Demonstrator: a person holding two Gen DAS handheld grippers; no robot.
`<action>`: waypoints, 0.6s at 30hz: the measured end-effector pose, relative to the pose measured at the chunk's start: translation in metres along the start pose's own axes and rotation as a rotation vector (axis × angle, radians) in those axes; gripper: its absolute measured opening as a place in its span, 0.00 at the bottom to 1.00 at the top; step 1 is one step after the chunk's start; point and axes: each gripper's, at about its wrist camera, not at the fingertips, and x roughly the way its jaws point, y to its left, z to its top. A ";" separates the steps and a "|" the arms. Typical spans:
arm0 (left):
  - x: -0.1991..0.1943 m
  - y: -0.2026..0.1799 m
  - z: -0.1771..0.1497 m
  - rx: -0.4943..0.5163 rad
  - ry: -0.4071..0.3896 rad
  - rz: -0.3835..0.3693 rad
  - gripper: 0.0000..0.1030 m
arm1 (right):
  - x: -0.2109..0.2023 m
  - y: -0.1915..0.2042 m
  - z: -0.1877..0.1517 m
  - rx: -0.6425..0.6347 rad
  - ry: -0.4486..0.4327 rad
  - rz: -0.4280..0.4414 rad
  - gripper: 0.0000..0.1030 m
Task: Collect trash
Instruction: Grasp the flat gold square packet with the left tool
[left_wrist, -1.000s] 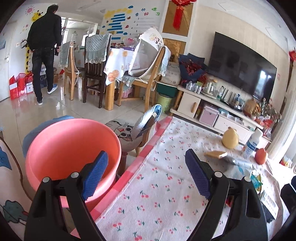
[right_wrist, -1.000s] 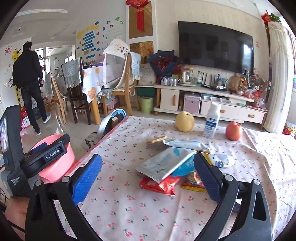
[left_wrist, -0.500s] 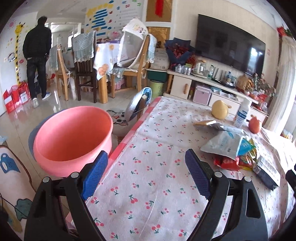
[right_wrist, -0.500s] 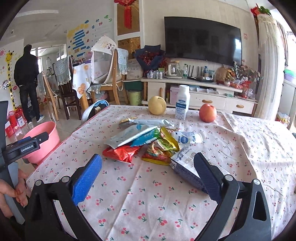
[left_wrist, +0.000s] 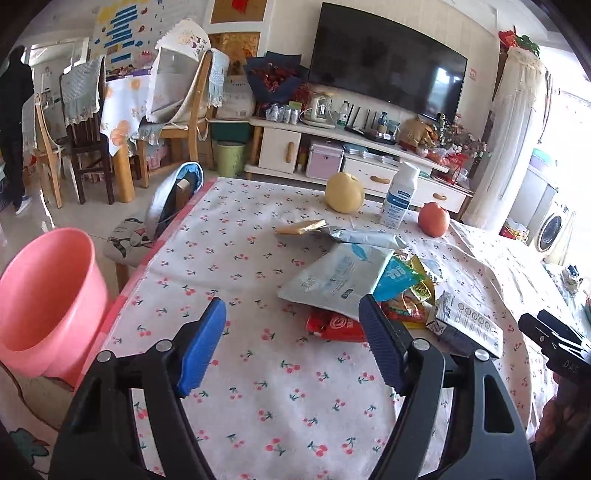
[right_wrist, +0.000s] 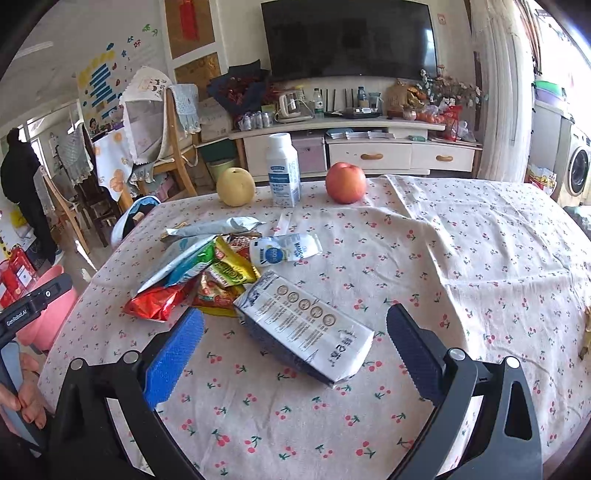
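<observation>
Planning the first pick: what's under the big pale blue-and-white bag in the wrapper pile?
The pale bag lies on a red wrapper, whose near end pokes out beneath it. A teal packet and yellow wrappers show beside it. Whatever lies deeper under the bag is hidden.

Yellow pear (right_wrist: 235, 186), white bottle (right_wrist: 283, 170), red apple (right_wrist: 346, 182) in row at far table edge; dark TV (right_wrist: 349, 37) behind.

A lived-in home living room — a wall-mounted television (right_wrist: 349, 37) hangs above a white media cabinet (right_wrist: 369, 153) crowded with bottles and ornaments. Wooden dining chairs (left_wrist: 184, 110) stand at a covered table behind, children's cut-outs (left_wrist: 118, 29) decorate the wall, and a washing machine (right_wrist: 578, 166) shows at the edge — plainly domestic.
</observation>
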 end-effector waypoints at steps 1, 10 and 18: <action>0.007 -0.002 0.006 -0.015 0.012 -0.012 0.73 | 0.002 -0.004 0.004 0.007 -0.005 0.000 0.95; 0.091 -0.010 0.072 -0.162 0.112 -0.035 0.73 | 0.042 -0.015 0.032 -0.012 0.010 0.024 0.95; 0.191 -0.008 0.102 -0.286 0.301 0.066 0.73 | 0.075 -0.014 0.045 -0.062 0.050 0.044 0.95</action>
